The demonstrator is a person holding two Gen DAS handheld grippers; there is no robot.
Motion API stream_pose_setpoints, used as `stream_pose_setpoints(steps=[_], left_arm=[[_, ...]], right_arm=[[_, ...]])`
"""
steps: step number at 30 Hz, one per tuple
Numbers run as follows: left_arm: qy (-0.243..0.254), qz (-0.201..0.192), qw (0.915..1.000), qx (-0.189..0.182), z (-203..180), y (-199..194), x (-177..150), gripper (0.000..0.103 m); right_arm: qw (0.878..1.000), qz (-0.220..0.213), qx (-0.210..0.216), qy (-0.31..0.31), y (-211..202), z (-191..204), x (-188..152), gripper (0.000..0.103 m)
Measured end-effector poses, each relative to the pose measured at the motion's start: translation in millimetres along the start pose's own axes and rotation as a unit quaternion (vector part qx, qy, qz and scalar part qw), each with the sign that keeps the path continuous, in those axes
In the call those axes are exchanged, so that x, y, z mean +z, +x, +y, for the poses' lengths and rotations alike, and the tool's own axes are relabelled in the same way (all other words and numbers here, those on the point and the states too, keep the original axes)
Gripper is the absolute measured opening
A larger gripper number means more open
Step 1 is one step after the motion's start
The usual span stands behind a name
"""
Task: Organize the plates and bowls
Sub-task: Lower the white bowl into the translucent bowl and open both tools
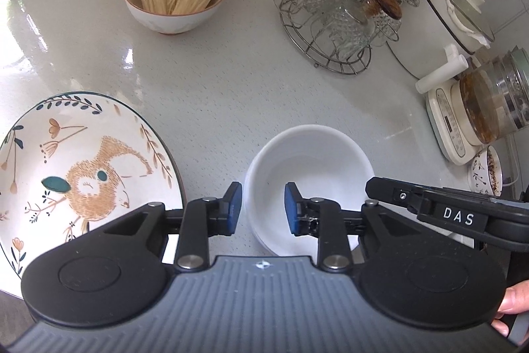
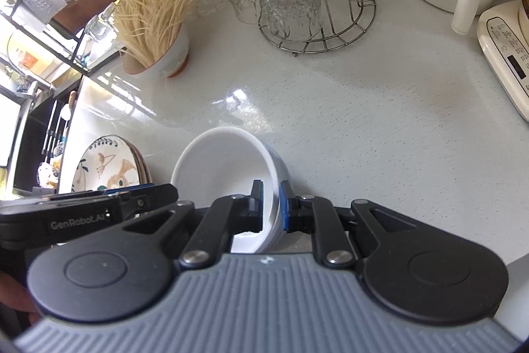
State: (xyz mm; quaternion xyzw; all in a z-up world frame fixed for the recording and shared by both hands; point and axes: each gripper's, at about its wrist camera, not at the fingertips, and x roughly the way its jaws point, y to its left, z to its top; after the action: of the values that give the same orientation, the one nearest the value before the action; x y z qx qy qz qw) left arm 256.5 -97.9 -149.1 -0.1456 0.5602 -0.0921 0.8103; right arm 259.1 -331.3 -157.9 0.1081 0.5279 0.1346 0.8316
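Note:
A white bowl (image 1: 317, 161) stands on the pale counter (image 1: 215, 95). My left gripper (image 1: 263, 207) is open and straddles the bowl's left rim, one pad outside and one inside, with a gap showing on both sides. In the right wrist view my right gripper (image 2: 271, 204) is shut on the right wall of the same bowl (image 2: 224, 167), which has blue marks on its outside. To the left lies a patterned plate with a rabbit drawing (image 1: 82, 171), atop darker plate edges (image 2: 109, 164). The right gripper's finger (image 1: 373, 187) reaches the bowl's right rim.
At the back stand a bowl of dry noodles (image 1: 175, 12), a wire rack of upturned glasses (image 1: 337, 15) and a white pot (image 1: 439, 22). A glass kettle on a cream base (image 1: 446, 128) and a small patterned bowl (image 1: 486, 171) sit at the right. Shelving is left of the counter (image 2: 49, 5).

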Motion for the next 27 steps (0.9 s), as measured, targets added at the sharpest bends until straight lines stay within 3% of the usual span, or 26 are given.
stream_pose_setpoints(steps=[4, 6, 8, 22, 27], left_arm=[[-0.002, 0.0, 1.0, 0.002, 1.3, 2.2, 1.0, 0.032], [-0.003, 0.002, 1.0, 0.002, 1.8, 4.7, 1.1, 0.032], [-0.002, 0.003, 1.0, 0.004, 1.7, 7.4, 1.0, 0.032], [0.004, 0.025, 0.9996, 0.017, -0.8, 34.8, -1.1, 0.032], [0.005, 0.033, 0.9993, 0.02, -3.2, 42.2, -0.9, 0.032]], right_arm=[[1.0, 0.004, 0.006, 0.01, 1.1, -4.6, 3.8, 0.019], [1.0, 0.001, 0.013, 0.018, 1.3, -7.7, 4.6, 0.061], [0.999, -0.005, 0.022, 0.023, 0.5, -10.7, 4.1, 0.072], [0.997, 0.035, 0.04, 0.059, 27.2, -28.5, -7.2, 0.07], [0.996, 0.043, 0.043, 0.063, 34.1, -30.9, -7.7, 0.063]])
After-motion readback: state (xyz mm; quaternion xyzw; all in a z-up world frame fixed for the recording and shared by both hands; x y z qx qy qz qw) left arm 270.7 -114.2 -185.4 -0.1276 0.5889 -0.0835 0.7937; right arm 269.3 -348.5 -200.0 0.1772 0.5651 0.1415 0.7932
